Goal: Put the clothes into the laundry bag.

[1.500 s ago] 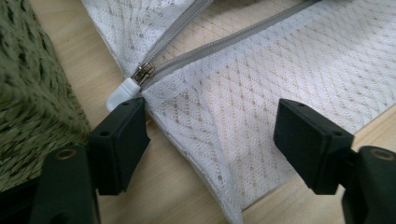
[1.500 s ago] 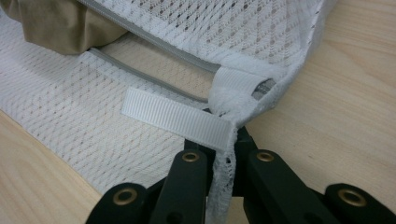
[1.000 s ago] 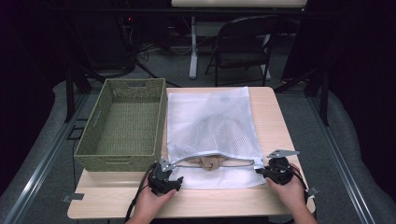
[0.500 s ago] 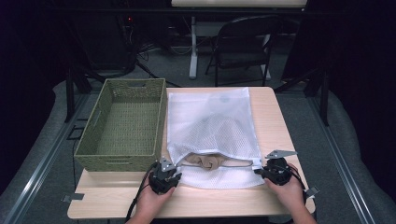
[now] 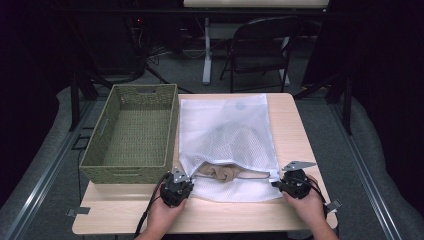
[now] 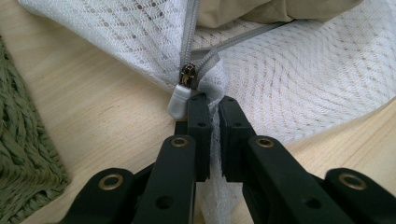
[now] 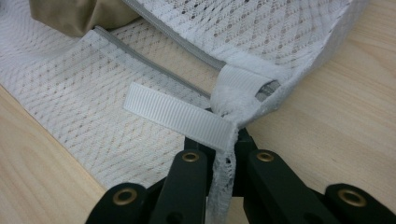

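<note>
A: The left gripper point(image 6: 212, 105)?
B: Its jaws have just closed on the mesh bag point(image 5: 227, 132) beside the zipper pull point(image 6: 180, 100).
A: And the right gripper point(image 7: 223, 140)?
B: Clamped on the bag's opposite corner. The bag lies just right of the wicker basket point(image 5: 132, 132).

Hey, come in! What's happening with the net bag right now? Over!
Left gripper just closed on mesh bag corner by the zipper pull. Right gripper pinching opposite corner. Bag unzipped, tan cloth showing. Nothing blocking.

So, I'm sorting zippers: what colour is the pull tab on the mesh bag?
White pull tab, on grey zipper tape; clearest in the left gripper view.
</note>
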Demonstrator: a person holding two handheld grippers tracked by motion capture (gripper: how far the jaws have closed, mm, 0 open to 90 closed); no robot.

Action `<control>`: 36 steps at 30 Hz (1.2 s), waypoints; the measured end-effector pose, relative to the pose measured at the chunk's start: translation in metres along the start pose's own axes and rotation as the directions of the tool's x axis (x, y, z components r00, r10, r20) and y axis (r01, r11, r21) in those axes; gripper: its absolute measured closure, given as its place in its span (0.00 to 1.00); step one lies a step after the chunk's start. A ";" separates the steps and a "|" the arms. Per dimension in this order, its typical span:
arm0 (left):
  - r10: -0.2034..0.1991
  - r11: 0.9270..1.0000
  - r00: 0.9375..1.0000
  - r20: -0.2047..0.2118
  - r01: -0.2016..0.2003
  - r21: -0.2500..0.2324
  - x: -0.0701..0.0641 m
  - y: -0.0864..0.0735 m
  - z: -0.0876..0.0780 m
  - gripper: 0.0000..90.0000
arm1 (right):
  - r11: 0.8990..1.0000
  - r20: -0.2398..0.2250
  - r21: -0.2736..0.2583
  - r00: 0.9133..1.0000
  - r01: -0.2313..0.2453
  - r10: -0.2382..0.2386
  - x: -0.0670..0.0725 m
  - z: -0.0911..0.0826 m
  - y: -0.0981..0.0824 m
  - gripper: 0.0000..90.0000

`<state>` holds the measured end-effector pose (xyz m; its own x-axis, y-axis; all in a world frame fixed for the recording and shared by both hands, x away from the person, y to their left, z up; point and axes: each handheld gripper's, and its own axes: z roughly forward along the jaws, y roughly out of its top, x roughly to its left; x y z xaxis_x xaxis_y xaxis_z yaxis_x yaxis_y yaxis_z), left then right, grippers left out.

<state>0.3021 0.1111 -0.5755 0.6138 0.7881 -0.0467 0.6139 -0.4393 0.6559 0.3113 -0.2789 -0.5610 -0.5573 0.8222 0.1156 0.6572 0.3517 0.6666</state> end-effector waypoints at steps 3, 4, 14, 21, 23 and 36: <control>-0.009 1.000 1.000 0.004 0.009 -0.003 0.000 0.000 0.001 0.96 | 1.000 0.007 0.007 1.000 0.006 -0.006 0.001 0.000 0.001 0.98; -0.009 1.000 1.000 0.010 0.009 0.003 0.001 0.001 0.001 0.96 | 1.000 0.004 0.010 1.000 0.008 -0.008 0.001 -0.001 0.001 0.98; 0.003 0.999 0.999 0.047 -0.005 0.043 0.002 0.009 -0.002 0.98 | 1.000 0.002 0.016 1.000 0.022 -0.022 0.000 -0.003 0.005 0.98; 0.005 0.998 0.998 0.060 -0.008 0.058 0.005 0.015 -0.007 0.97 | 0.999 0.011 0.019 0.999 0.047 -0.048 0.004 -0.008 0.010 0.98; 0.008 0.998 0.998 0.065 -0.012 0.063 0.006 0.017 -0.009 0.98 | 0.998 0.008 0.015 0.998 0.058 -0.058 0.006 -0.008 0.012 0.98; 0.034 0.993 0.996 0.084 -0.043 0.109 0.008 0.036 -0.018 0.98 | 0.996 -0.015 0.036 0.997 0.082 -0.081 0.010 -0.013 0.024 0.98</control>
<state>0.3198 0.1092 -0.5382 0.6736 0.7338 -0.0878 0.6374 -0.5168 0.5715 0.3149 -0.2684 -0.5346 -0.6161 0.7844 0.0719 0.6272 0.4333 0.6472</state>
